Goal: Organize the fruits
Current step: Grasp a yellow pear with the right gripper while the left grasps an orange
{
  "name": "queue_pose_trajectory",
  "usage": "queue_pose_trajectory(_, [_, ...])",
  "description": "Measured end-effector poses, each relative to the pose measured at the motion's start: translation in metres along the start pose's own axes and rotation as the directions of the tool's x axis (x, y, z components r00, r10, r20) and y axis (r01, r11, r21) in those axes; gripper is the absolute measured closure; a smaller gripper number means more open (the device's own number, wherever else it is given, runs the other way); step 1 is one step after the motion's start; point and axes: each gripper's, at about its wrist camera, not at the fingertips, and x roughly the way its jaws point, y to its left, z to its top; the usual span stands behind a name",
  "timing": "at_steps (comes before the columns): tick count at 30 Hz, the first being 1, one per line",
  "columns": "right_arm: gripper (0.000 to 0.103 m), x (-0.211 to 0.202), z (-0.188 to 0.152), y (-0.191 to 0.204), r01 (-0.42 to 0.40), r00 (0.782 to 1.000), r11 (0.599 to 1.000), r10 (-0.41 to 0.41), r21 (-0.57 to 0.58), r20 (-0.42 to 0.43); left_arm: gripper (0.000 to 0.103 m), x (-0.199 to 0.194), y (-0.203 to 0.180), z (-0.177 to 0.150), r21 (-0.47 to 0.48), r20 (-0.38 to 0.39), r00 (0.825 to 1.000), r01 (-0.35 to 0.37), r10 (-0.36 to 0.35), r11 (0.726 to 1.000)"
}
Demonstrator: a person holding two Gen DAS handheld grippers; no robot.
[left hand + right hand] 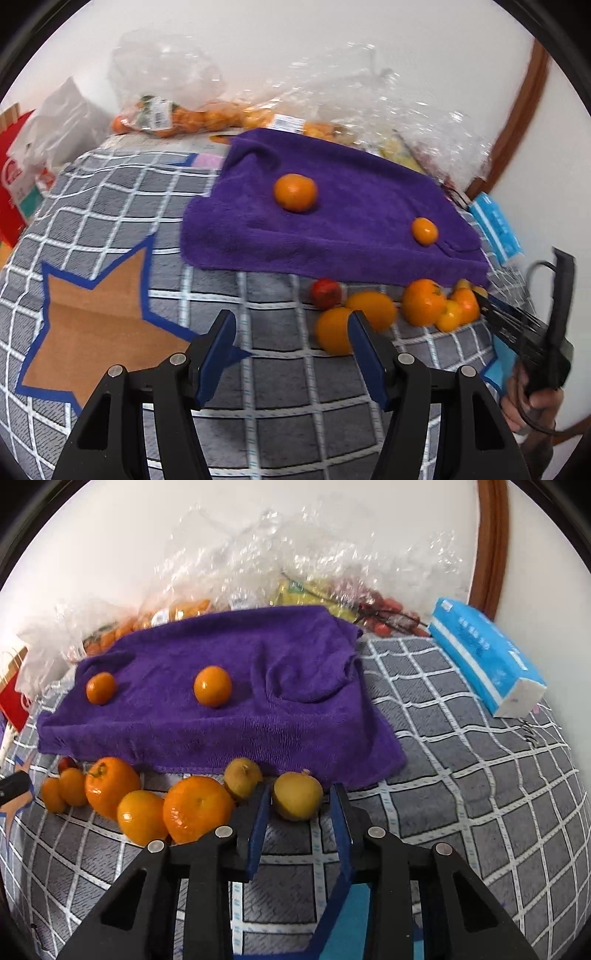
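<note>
No text is legible. Barcode labels on the clear fruit bags (162, 114) and print on the blue tissue pack (484, 657) are too blurred.

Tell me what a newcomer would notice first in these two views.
The purple towel spread on the checked cover, with two small oranges resting on it. In front of its near edge sits a huddle of loose citrus, and the right claw reaches at a yellowish fruit there.

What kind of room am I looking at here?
Probably a home, perhaps a bedroom: a checked quilt like bedding, a tissue pack, and bagged fruit against a plain wall.
</note>
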Motion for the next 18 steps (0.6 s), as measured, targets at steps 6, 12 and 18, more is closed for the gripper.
queue_pose_trajectory(6, [0.075, -0.007, -0.003, -0.008, -0.038, 0.999, 0.999, 0.037, 0.038, 0.032, 0.042, 0.014, -0.015, -0.003, 0.036, -0.04, 0.999, 0.015, -0.014, 0.999])
queue_pose_trajectory(12, [0.075, -0.011, -0.005, -0.005, -0.043, 0.998, 0.999, 0.042, 0.02, 0.046, 0.044, 0.029, -0.025, -0.008, 0.055, -0.073, 0.997, 0.021, -0.017, 0.998])
queue_pose_trajectory(18, [0.075, -0.015, -0.006, 0.003, -0.039, 0.997, 0.999, 0.04, -0.016, 0.063, 0.071, 0.031, -0.03, -0.008, 0.054, -0.048, 0.999, -0.014, 0.017, 0.998])
